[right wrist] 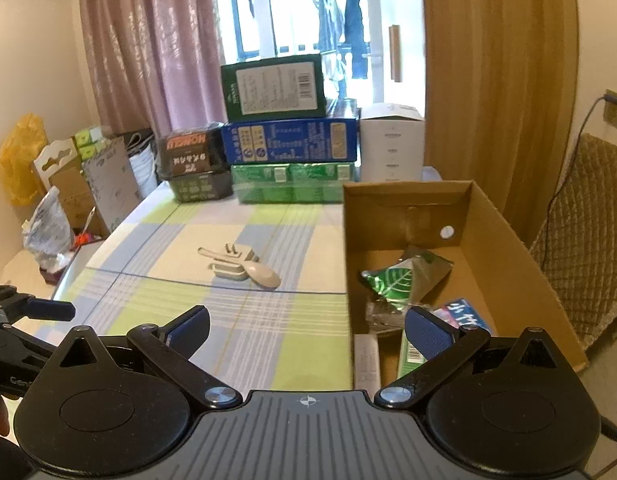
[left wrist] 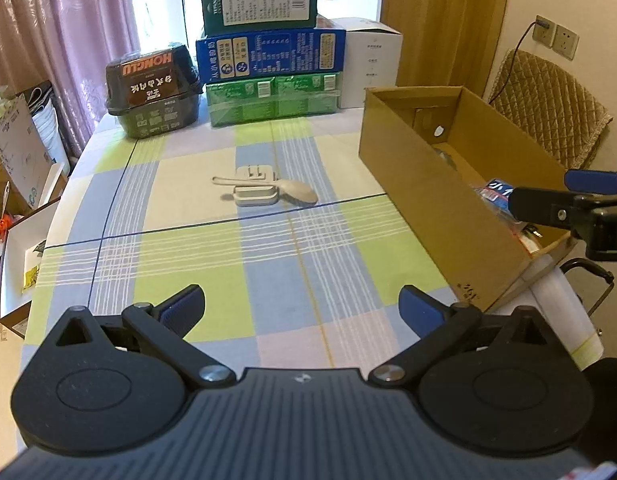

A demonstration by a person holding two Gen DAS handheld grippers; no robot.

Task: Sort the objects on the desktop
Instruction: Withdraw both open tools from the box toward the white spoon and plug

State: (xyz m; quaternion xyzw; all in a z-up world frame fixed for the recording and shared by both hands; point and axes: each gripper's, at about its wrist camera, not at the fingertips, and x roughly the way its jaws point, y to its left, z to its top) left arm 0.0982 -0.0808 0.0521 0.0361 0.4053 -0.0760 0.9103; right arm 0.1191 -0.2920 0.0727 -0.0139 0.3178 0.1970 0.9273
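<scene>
Left gripper (left wrist: 302, 308) and right gripper (right wrist: 306, 330), both spread wide and empty. Ahead of both: beige spoon (left wrist: 296, 191) lying across white plug adapter (left wrist: 254, 190); cardboard box (right wrist: 504, 240) right of them.

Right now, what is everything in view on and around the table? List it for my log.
spoon: 1, beige, mid-table, lying across the charger
plug charger: 1, off-white, mid-table
cardboard box: 1, brown, open, table's right side
green leaf packet: 1, inside the box
blue-labelled packet: 1, inside the box
stacked cartons: 3, dark green over blue over light green, far edge
black food tub: 1, left of the stack
white box: 1, right of the stack
tablecloth: 1, checked
left gripper: open, empty
right gripper: open, empty
</scene>
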